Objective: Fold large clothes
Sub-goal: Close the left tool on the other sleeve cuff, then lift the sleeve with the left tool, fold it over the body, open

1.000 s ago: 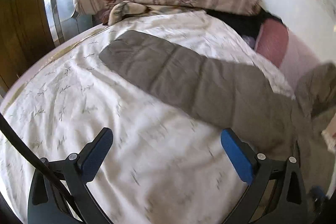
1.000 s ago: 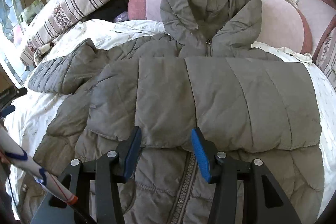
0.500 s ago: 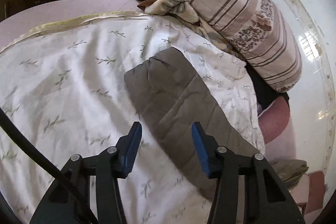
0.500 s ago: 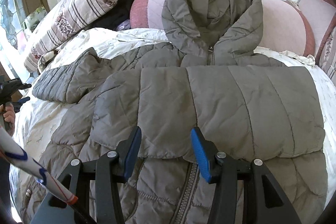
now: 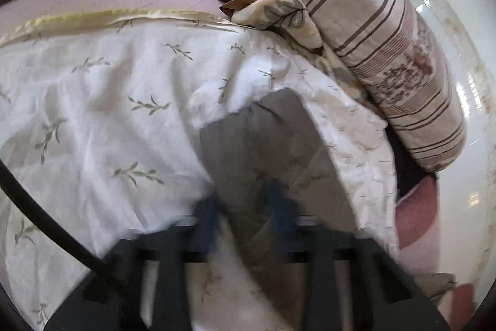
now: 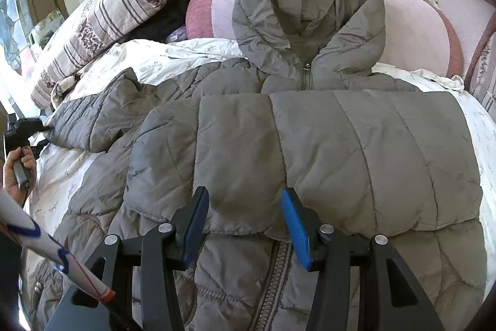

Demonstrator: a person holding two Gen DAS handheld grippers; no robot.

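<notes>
A grey hooded puffer jacket point(image 6: 310, 145) lies front up on the bed, one sleeve folded across its chest. Its other sleeve point(image 6: 93, 120) stretches out to the left. In the left wrist view that sleeve's cuff end point(image 5: 263, 145) lies between my left gripper's blurred blue fingers, and the left gripper point(image 5: 245, 216) is closing around it. The left gripper also shows in the right wrist view point(image 6: 28, 129) at the sleeve's tip. My right gripper point(image 6: 245, 225) is open and empty, just above the folded sleeve's lower edge.
A white sheet with a leaf print point(image 5: 108, 114) covers the bed. A striped pillow point(image 5: 372, 30) lies at the head of the bed, also in the right wrist view point(image 6: 102, 20). Pink cushions point(image 6: 412, 30) line the wall behind the hood.
My left gripper has moved in to the end of the outstretched sleeve and its jaws have narrowed around the cuff. The right gripper has stayed nearly still and open.
</notes>
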